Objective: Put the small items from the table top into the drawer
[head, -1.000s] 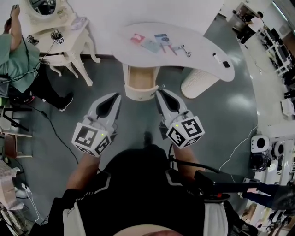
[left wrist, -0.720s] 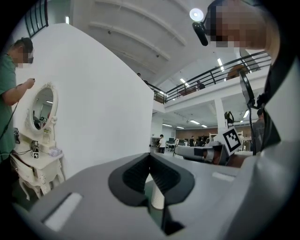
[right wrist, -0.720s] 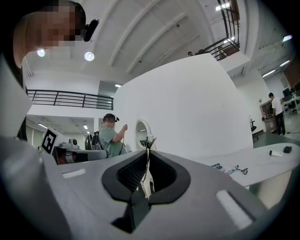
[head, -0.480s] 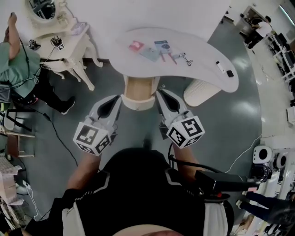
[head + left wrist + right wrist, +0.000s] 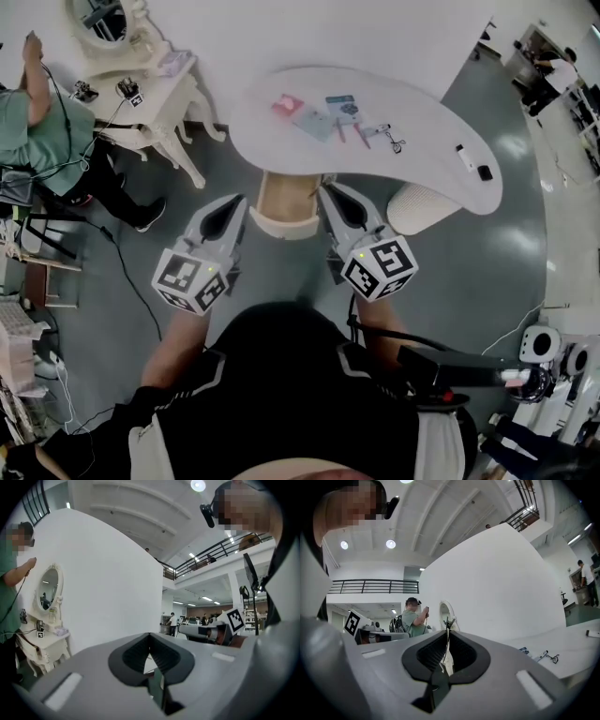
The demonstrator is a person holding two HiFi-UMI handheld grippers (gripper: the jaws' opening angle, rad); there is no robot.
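— Your claws?
— My left gripper [image 5: 235, 200] and right gripper [image 5: 328, 190] are both closed on nothing, either side of the open drawer [image 5: 284, 223] front.
— The small items [image 5: 339, 111]?
— Mid-table [image 5: 431, 164], beyond the drawer. Grey floor [image 5: 281, 267] lies between us.

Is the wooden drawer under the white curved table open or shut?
Open: the wooden drawer sticks out past the white table, tan inside showing.

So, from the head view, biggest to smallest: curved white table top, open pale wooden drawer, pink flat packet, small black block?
1. curved white table top, by far the largest
2. open pale wooden drawer
3. pink flat packet
4. small black block, clearly the smallest
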